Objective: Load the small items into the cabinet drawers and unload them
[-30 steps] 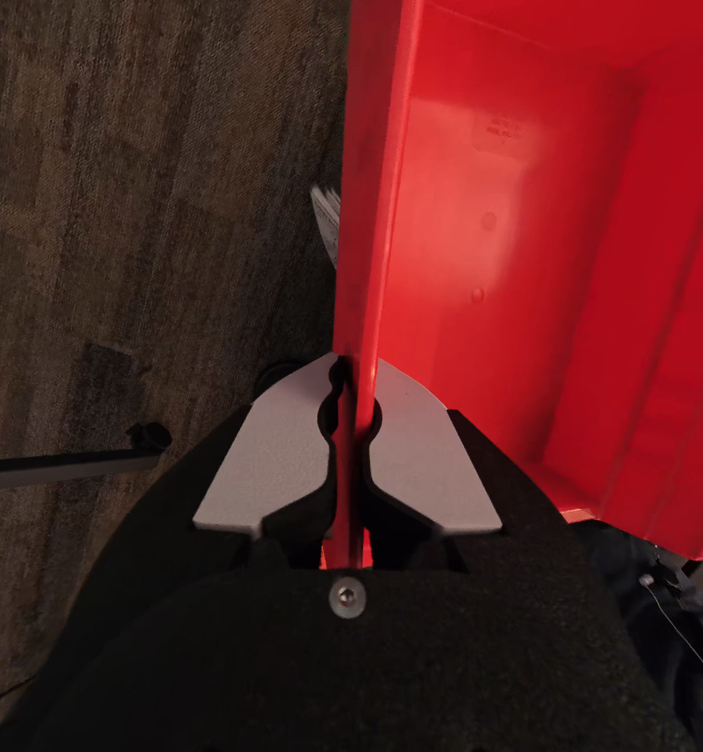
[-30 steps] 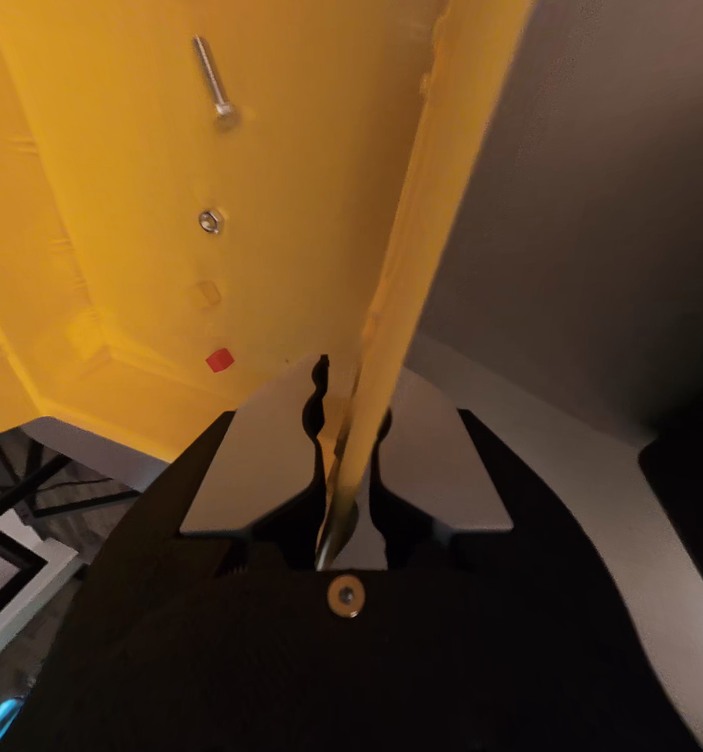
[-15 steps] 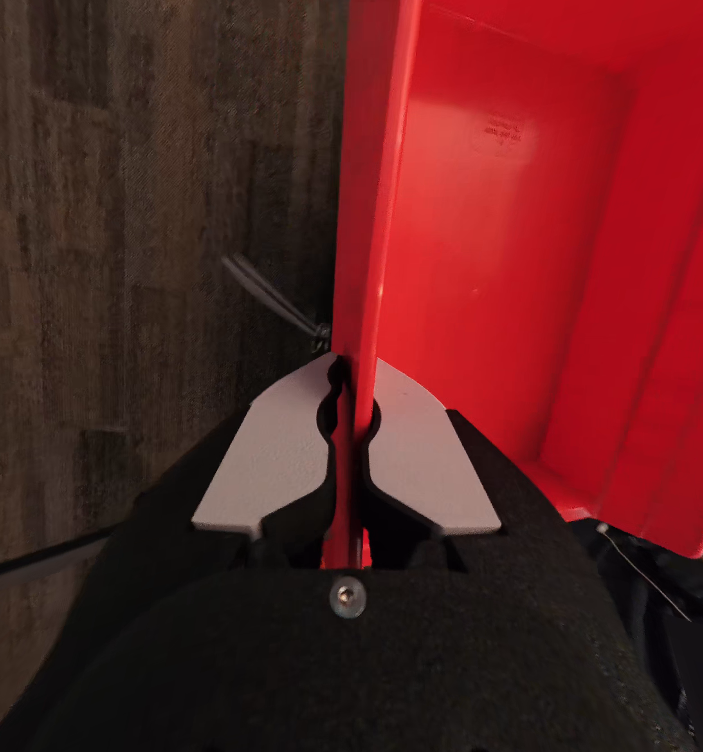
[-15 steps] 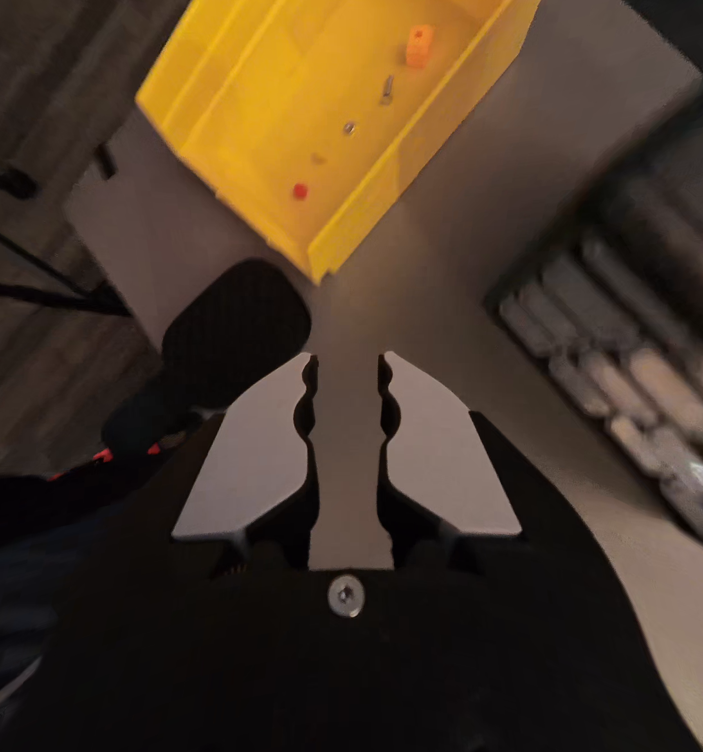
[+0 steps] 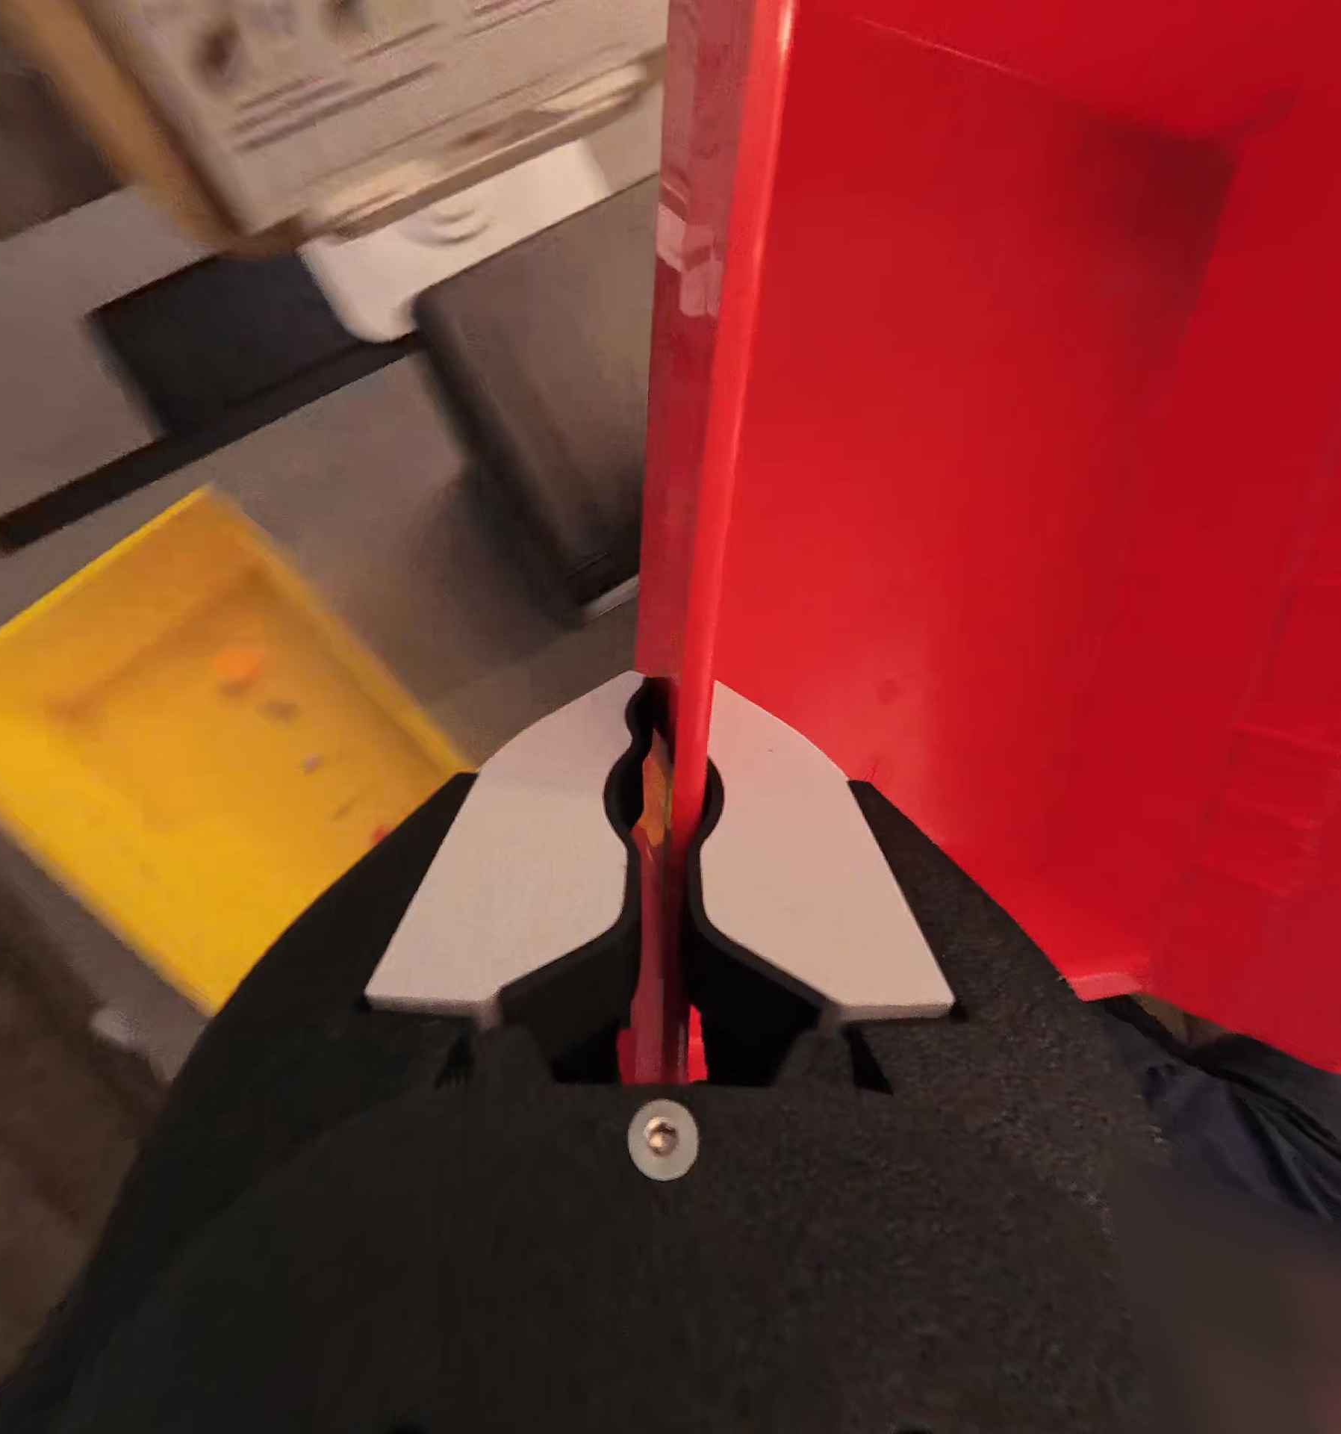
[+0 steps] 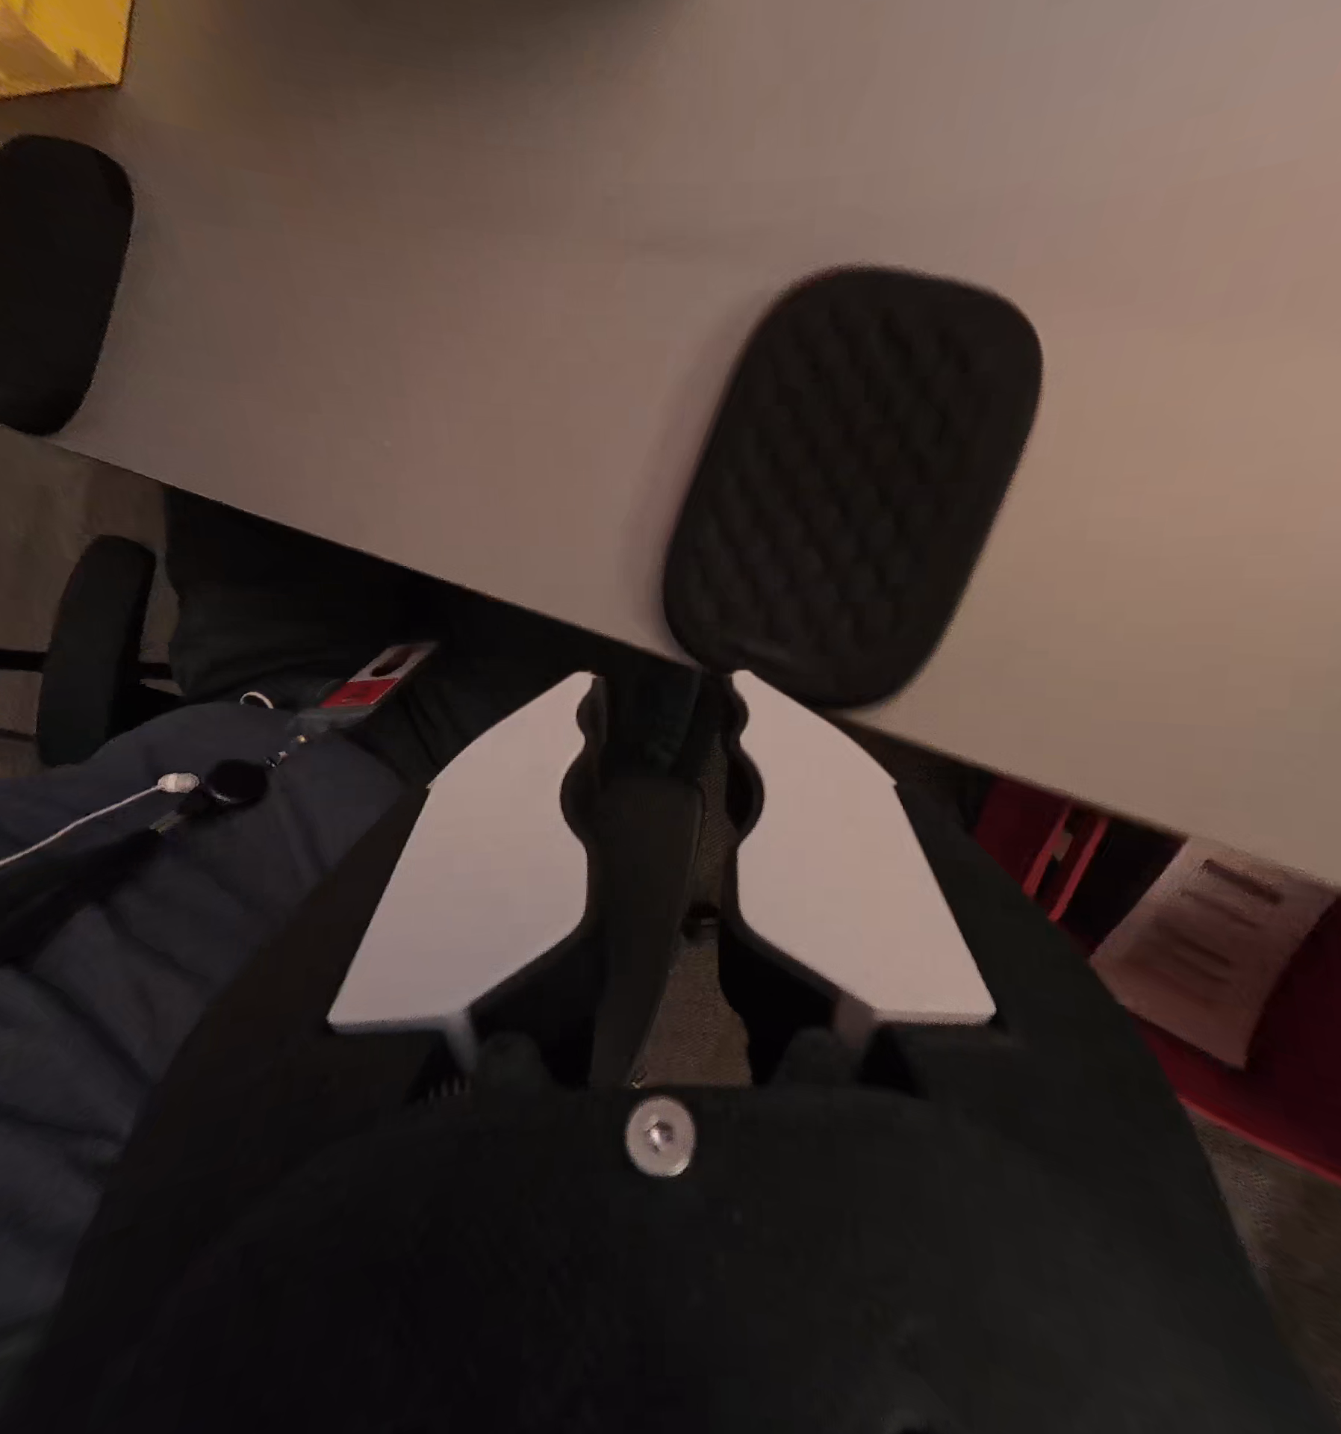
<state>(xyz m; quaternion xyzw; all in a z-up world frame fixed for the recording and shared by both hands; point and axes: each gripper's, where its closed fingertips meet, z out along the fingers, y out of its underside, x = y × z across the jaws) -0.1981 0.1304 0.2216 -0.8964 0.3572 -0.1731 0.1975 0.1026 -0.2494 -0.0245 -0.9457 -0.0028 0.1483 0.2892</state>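
The left gripper (image 5: 671, 745) is clenching the thin side wall of a glossy red plastic drawer bin (image 5: 1040, 543), its two pale grey fingers (image 5: 528, 846) pressing that wall from either side. The red bin is running with its long axis straight ahead, away from the gripper, with the pinched wall standing edge-on between the jaws and the open, bare interior facing the camera to the right of that wall. Its inner faces are smooth and shiny, with faint moulded ridges along the far right wall.

To the left of the red bin, lower down, an open yellow plastic bin (image 5: 54, 745) is sitting on the grey worktop (image 5: 357, 473), turned at a slant, with a few small blurred pieces, one of them orange (image 5: 237, 663), lying on its floor. Beyond the yellow bin, a dark grey box-like block (image 5: 543, 434) is standing just beside the red wall, and a blurred cardboard box with a pale label (image 5: 326, 101) is showing farther back.

The right gripper (image 6: 656, 718) is released, its jaws standing apart with nothing between them, over the near edge of the worktop (image 6: 497, 310). A black oval textured pad (image 6: 861, 481) is lying on the worktop just ahead of it, and a corner of the yellow bin (image 6: 39, 46) is showing far to the pad's upper left.
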